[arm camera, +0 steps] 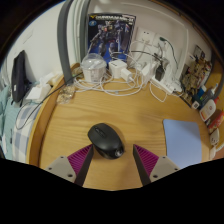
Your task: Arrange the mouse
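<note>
One mouse [105, 140], black and rounded, is sitting on the wooden tabletop [120, 112], and it is lying just ahead of the claw [111, 164], a touch toward the claw's left finger rather than dead centre. Its long axis is running slantwise, from near the left fingertip away and off to the right, so it is not lining up with the fingers' forward line. The claw is standing wide open, holding nothing; two pink pads [72, 163] are showing on the inner faces, and the mouse's near end is sitting right at the mouth of the gap, not yet gripped. My read: the coming move is calling for a short push forward with a small shift left, and perhaps a twist to square up to that slanted body.

Moving outward, one pale blue pad [186, 142] is lying flat on the tabletop to the right, well apart from the mouse. Beyond, at the far edge, white cables [118, 86] are tangling around a white charger block [120, 70], too jumbled to count. One robot poster [109, 28] is hanging on the wall behind.
</note>
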A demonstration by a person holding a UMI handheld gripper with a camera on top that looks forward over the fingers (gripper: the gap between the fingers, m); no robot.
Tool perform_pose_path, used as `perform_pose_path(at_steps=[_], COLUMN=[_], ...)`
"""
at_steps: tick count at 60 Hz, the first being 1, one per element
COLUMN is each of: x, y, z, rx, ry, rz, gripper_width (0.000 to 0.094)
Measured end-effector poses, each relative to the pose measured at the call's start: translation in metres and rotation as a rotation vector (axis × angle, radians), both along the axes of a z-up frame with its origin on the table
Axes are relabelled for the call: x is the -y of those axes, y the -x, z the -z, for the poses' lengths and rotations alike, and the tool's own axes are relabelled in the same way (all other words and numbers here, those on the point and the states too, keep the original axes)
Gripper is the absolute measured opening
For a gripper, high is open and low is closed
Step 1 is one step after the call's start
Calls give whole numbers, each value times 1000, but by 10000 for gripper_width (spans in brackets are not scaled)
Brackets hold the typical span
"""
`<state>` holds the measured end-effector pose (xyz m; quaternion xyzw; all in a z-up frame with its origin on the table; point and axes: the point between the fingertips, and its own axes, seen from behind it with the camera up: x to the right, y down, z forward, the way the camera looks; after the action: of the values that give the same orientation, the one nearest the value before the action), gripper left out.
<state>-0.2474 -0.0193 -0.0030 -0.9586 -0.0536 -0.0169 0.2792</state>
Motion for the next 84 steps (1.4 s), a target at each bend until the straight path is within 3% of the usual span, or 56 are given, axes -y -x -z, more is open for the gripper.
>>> perform_pose_path(at_steps=[24,32,37,47,51,57,70,74,84], x=[-67,-76,-79,-82,-83,-84,-85,-91,-115], y=[-16,-19,-15,-15,-14,-15,-11,-13,-44], z=[4,5,7,6,5,5,-3,-32,-159], rx=[4,-6,-34,-53,-90,-121,-75,-77,-66], ry=[-6,-14,-15,-39,-58,-80,-69,-106,-311], rz=[154,187,197,230,247,234,108,90,52], gripper_width=[747,650,507,450,379,292,290,291,289])
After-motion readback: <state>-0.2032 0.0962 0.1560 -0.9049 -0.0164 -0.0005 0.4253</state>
